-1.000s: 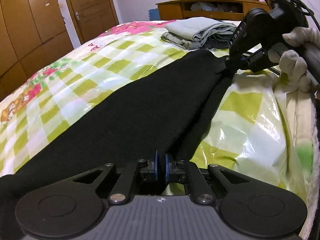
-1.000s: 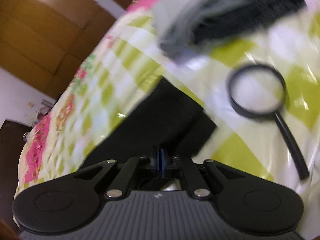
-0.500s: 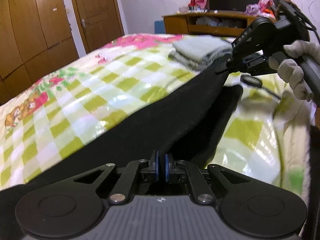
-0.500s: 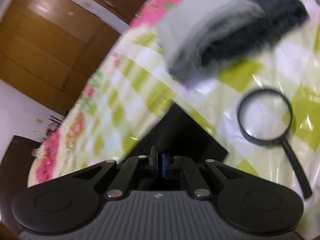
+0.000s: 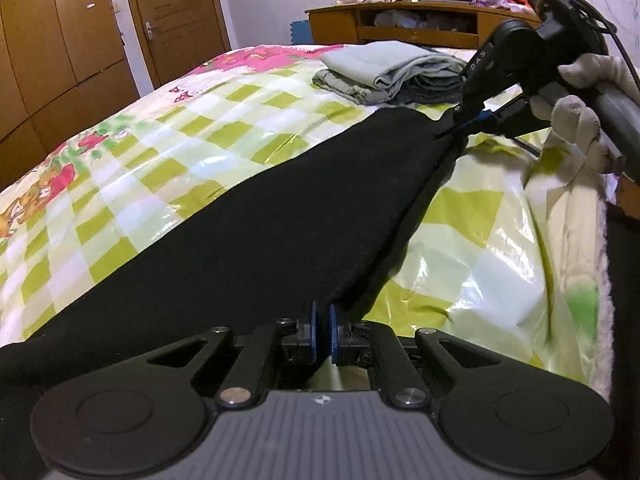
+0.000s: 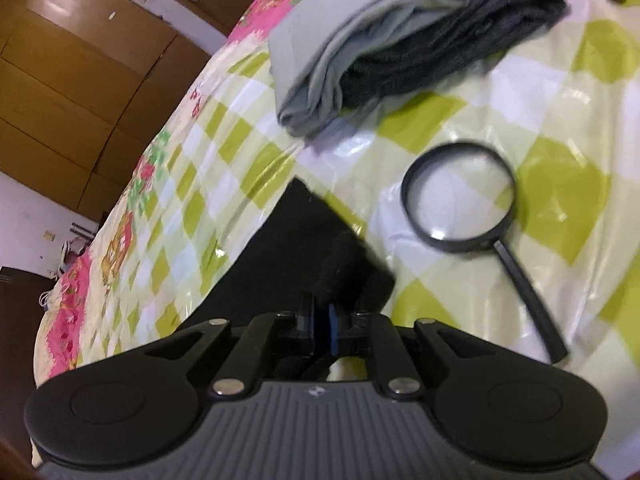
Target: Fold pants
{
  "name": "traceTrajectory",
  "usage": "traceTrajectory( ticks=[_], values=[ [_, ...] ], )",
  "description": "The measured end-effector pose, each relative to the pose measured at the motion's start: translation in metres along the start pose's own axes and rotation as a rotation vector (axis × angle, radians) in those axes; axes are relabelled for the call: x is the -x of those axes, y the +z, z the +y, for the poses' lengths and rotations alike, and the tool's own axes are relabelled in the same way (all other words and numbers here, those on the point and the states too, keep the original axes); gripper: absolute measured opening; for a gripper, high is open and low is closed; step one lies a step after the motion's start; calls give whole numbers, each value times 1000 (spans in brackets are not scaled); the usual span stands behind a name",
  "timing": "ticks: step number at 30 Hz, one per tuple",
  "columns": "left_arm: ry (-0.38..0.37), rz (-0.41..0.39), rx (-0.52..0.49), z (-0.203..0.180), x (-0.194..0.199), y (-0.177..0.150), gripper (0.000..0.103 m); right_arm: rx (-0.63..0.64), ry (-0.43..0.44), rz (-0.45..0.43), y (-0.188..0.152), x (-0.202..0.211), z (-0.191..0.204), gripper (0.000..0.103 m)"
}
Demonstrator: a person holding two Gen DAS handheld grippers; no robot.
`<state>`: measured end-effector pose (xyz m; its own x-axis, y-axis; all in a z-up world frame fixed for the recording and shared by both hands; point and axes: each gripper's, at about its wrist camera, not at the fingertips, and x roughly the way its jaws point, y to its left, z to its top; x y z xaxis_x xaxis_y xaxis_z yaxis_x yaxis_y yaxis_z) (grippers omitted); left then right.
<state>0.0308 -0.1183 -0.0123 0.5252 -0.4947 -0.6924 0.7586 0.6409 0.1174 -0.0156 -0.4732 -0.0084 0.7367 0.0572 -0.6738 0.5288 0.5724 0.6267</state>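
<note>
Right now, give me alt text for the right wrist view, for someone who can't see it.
The right tool is shut on a bunched edge of the black pants over a green checked bedsheet. A magnifying glass lies to the right, folded grey clothes beyond.

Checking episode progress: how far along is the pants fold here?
Done: the black pants lie lengthwise on the bed, apparently already doubled leg on leg. In hand: the left gripper and the right gripper are each shut on one end of the near edge. Left: no crosswise fold shows yet. A finished stack of folded clothes sits beyond, a magnifying glass beside it.
</note>
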Motion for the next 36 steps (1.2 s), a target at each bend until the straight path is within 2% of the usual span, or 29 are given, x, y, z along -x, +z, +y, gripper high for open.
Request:
traceTrajectory(
  ticks=[4, 6, 13, 17, 19, 20, 21, 23, 29, 31, 33, 36],
  values=[
    [-1, -20, 5, -4, 13, -7, 22, 40, -32, 2, -3, 14, 3, 26],
    [-1, -24, 19, -4, 20, -10, 22, 54, -45, 21, -5, 15, 4, 39],
    [17, -15, 57, -1, 33, -22, 22, 45, -37, 62, -13, -10, 11, 43],
    [28, -32, 97, 4, 41, -25, 23, -20, -12, 62, -9, -26, 9, 43],
    [38, -51, 112, 7, 48, -25, 24, -38, 0, 45, -6, -28, 8, 28],
    [43, -60, 123, 10, 50, -24, 25, -47, -3, 41, -5, -30, 7, 13],
    [47, -66, 134, 13, 52, -24, 26, -77, 11, 41, -3, -31, 3, 9],
    [74, -65, 138, 19, 52, -24, 28, -132, 52, 35, -1, -30, -4, 7],
    [110, 7, 133, 31, 48, -35, 29, -143, 95, -35, 9, -18, 0, 6],
    [118, 20, 115, 30, 51, -37, 30, -104, 112, -84, 17, -7, 10, 6],
    [111, 50, 106, 28, 46, -42, 30, -66, 95, -110, 20, -2, 14, 6],
    [119, 66, 72, 24, 41, -47, 30, -44, 14, -83, 18, -13, 7, 6]
  ],
)
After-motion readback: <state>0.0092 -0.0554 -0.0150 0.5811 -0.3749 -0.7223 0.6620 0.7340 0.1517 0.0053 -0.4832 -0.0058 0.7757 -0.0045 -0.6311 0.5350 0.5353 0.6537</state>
